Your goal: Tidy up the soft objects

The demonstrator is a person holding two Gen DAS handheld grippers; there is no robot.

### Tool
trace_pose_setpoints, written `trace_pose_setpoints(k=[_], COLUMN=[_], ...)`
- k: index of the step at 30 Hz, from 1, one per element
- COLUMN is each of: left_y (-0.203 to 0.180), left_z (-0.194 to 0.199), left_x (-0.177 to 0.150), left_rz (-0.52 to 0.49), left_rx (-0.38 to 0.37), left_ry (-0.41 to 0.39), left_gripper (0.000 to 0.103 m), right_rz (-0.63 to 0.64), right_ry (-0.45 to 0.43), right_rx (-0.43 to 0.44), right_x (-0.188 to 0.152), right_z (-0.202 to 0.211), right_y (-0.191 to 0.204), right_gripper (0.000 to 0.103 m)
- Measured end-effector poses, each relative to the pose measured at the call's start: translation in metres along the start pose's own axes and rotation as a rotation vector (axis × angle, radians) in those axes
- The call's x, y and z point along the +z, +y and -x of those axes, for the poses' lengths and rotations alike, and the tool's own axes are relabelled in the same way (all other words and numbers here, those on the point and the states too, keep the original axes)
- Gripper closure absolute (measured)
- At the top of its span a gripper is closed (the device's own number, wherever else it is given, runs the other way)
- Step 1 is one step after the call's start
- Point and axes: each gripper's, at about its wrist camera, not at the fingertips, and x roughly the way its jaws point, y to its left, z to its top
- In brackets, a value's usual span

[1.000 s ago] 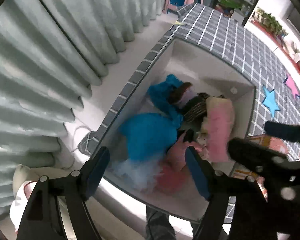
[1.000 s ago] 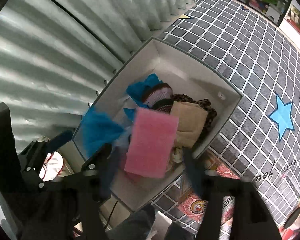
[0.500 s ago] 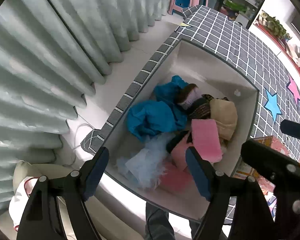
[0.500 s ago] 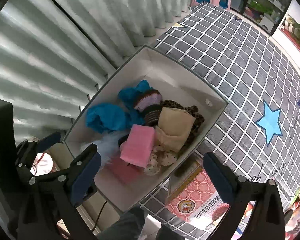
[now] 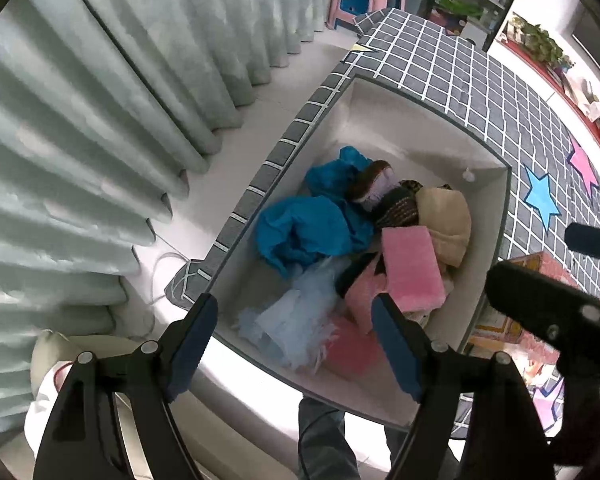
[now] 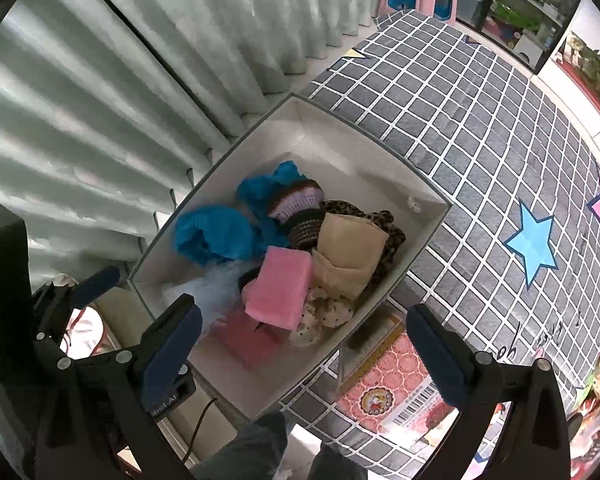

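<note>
Both hand-held grippers hang above a white rectangular box (image 6: 428, 232) on a grey grid-patterned bed cover (image 6: 480, 128). The right hand-held gripper (image 6: 304, 344) stands wide and empty; the left hand-held gripper (image 5: 296, 332) is also spread, nothing between its pads. A pink fuzzy folded cloth (image 6: 280, 288) lies on top of the pile in the box, beside a beige cloth (image 6: 348, 248) and crumpled blue fabric (image 6: 216, 236).
</note>
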Motion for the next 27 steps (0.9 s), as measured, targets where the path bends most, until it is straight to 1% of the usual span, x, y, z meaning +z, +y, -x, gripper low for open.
trace_pose_setpoints(k=[5, 9, 18, 27], left_y=[0.0, 0.002, 0.009, 0.008], left_z=[0.002, 0.005, 0.006, -0.001], left_x=[-0.004, -0.007, -0.008, -0.011], left_rz=[-0.039, -0.078, -0.115, -0.145], left_rx=[-0.028, -0.032, -0.052, -0.067], left_ry=[-0.003, -0.015, -0.025, 0.0], left_gripper=[0.021, 0.021, 0.021, 0.021], right_rz=[-0.007, -0.002, -0.019, -0.039], right_ry=[-0.005, -0.011, -0.033, -0.024], right_rx=[-0.011, -0.026, -0.05, -0.077], right_x=[-0.003, -0.005, -0.01, -0.017], right_z=[0.005, 0.008, 0.014, 0.012], right_y=[0.003, 0.008, 0.016, 0.021], right_gripper=[0.0, 0.0, 0.0, 0.0])
